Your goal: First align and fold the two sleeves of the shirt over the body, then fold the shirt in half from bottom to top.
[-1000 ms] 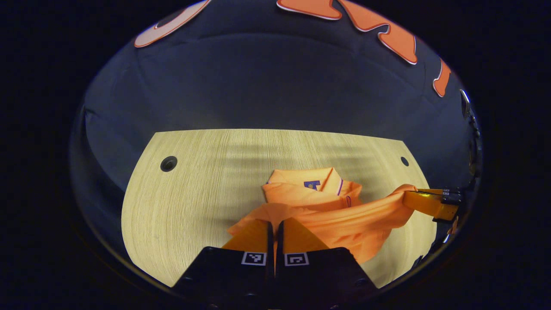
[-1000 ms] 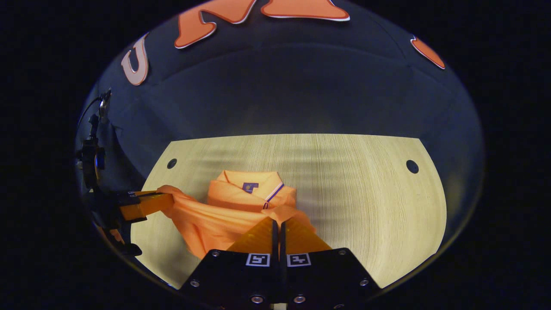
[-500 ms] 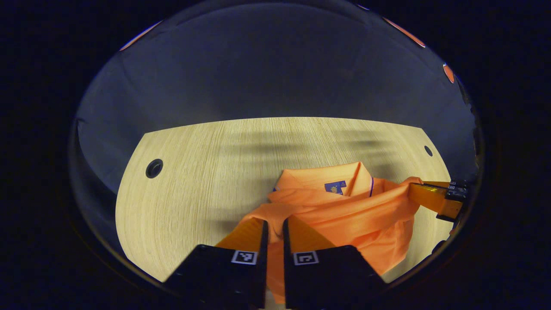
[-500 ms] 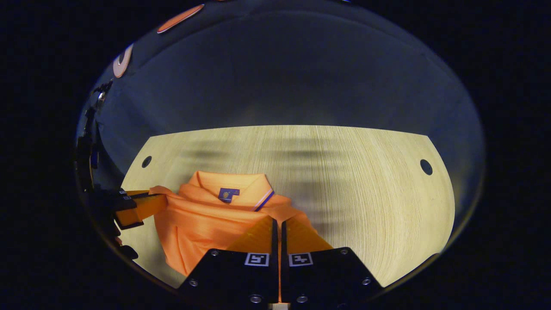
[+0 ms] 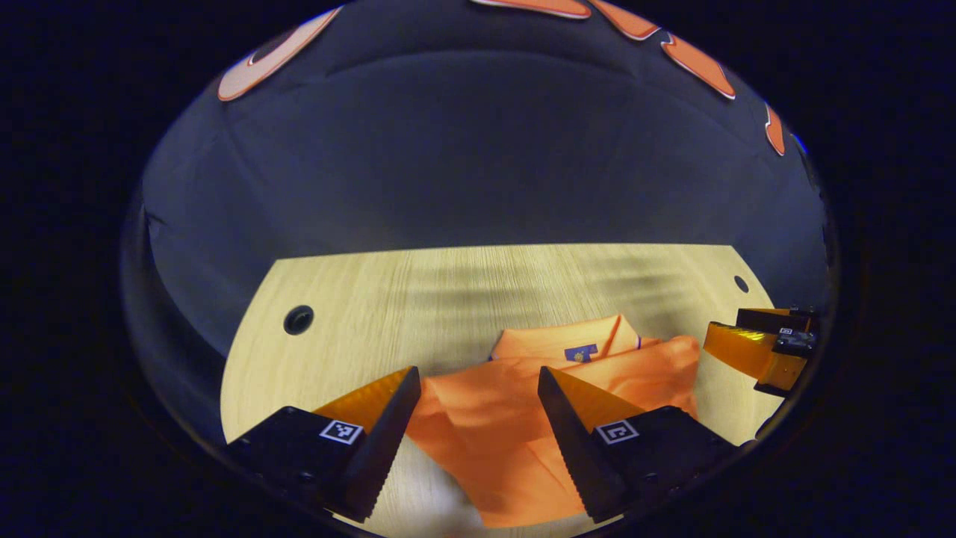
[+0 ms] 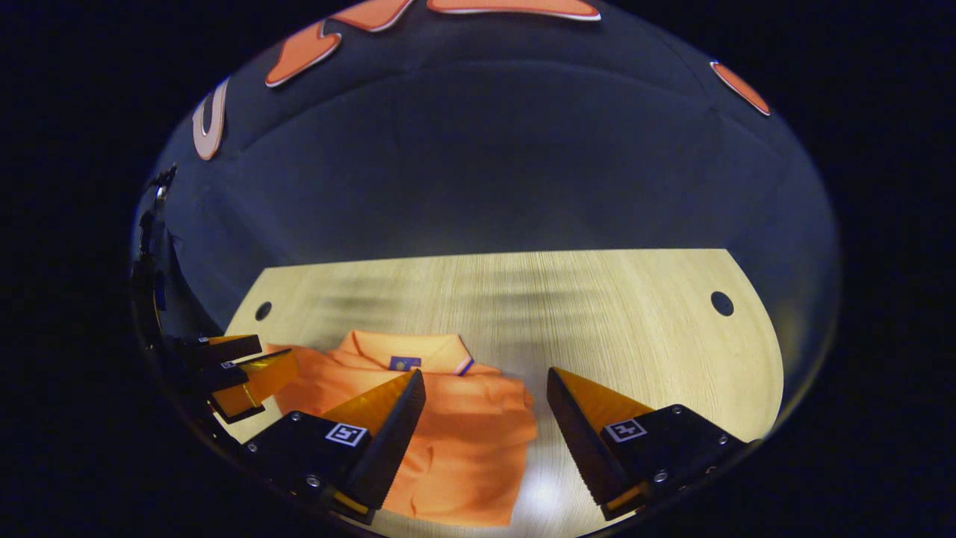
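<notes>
You had plenty of bare table (image 6: 642,329) to work with: in the right gripper view the wooden top ran wide and open off to the right of the shirt (image 6: 455,441), out to its far edge against the dark booth wall, with a round hole (image 6: 721,302) near the far right corner and another (image 6: 263,310) near the far left. In the left gripper view the open room lay to the left of the shirt (image 5: 523,426), around a hole (image 5: 298,319) in the top, and the near table edge sat just under your fingers.

The shirt lay flat on the table, folded into a compact block, collar (image 5: 567,345) toward the far side and a small dark label showing inside the neck.

Your left gripper (image 5: 478,385) had its jaws spread wide apart, holding nothing; the shirt's near portion showed in the gap between them. Your right gripper (image 6: 485,385) was likewise wide apart and empty, with the shirt's right edge between its fingers and bare wood under the right finger. Whether either gripper's fingertips touched the cloth could not be told. Each gripper showed at the edge of the other's view, beside the shirt and parted too.
</notes>
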A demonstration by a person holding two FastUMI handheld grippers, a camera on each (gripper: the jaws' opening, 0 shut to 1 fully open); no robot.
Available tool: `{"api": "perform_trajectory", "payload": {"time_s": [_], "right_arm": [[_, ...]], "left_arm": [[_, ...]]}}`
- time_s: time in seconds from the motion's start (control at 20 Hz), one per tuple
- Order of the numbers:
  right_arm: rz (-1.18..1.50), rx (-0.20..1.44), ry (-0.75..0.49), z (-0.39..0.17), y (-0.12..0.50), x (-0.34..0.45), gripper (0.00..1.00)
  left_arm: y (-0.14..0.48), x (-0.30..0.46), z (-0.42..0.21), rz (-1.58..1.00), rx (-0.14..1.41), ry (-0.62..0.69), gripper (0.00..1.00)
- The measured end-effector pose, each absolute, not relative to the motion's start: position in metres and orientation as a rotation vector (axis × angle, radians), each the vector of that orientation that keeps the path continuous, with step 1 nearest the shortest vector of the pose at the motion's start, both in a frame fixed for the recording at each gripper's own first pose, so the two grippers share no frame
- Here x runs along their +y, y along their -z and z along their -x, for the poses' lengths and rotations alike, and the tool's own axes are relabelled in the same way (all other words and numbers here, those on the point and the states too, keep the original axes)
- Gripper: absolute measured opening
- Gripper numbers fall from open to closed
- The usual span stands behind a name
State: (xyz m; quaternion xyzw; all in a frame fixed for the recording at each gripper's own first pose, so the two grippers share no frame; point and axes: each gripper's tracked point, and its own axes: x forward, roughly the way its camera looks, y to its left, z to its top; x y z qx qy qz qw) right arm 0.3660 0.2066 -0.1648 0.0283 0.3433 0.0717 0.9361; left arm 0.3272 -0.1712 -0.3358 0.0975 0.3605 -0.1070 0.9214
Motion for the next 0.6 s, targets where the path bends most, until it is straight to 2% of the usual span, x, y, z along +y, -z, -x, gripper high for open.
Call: {"api": "perform_trajectory", "payload": {"time_s": [0.15, 0.35, 0.6], "right_arm": [[-0.078, 0.607, -0.144, -0.352, 0.116, 0.203, 0.99], [-0.037, 0.395, -0.153, -0.316, 0.025, 0.2, 0.99], [0.0, 0.223, -0.18, -0.257, -0.051, 0.199, 0.99]], "left_arm": [[0.271, -0.176, -0.319, -0.174, 0.625, 0.23, 0.97], [0.165, -0.171, -0.287, -0.136, 0.416, 0.239, 0.96], [0.09, -0.155, -0.225, -0.108, 0.276, 0.243, 0.96]]}}
